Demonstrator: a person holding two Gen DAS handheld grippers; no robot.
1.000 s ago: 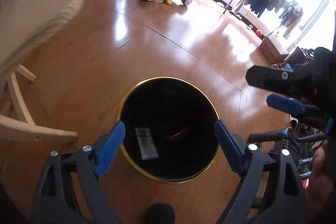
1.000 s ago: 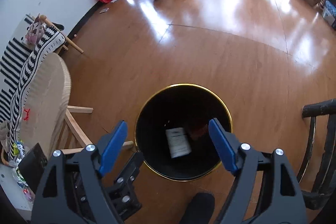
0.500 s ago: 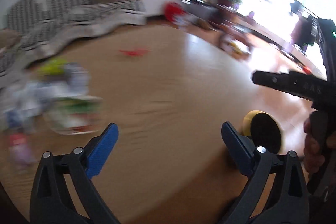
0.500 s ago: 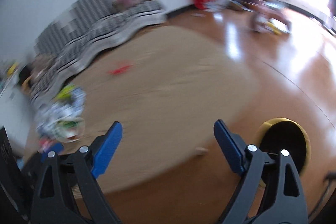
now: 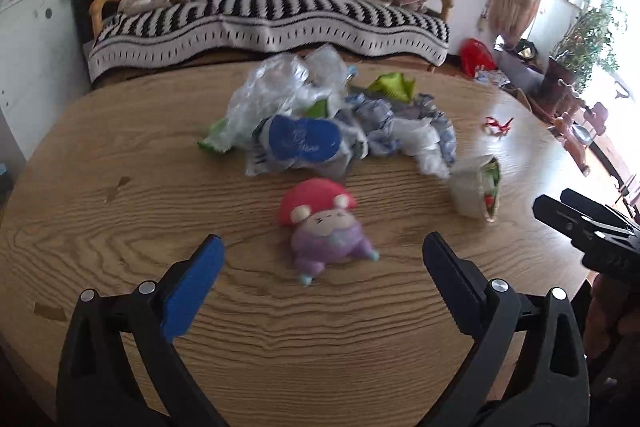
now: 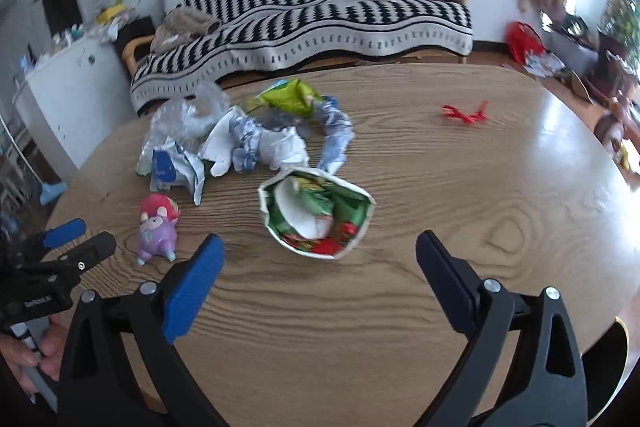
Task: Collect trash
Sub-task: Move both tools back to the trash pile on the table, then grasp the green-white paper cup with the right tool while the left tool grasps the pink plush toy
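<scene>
We hover both tongs, left point(image 5: 322, 255) released and empty, right point(image 6: 318, 253) opening and empty, above the tabletop point(image 6: 440, 187); next we should grasp the torn carton point(image 6: 316, 213).

table point(image 6: 460, 211): wood | on it: wrappers point(image 6: 256, 139), toy point(image 6: 156, 231), carton point(image 6: 316, 215)

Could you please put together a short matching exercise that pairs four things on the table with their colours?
Things:
1. Plush toy
2. Torn-open food pouch
3. Small scrap near the far right of the table
4. Crumpled wrapper at the back of the pile

Colours:
A. Red only
B. Lime green
C. Purple body, red cap
D. White rim, green and red inside

Pairs: 1-C, 2-D, 3-A, 4-B
</scene>
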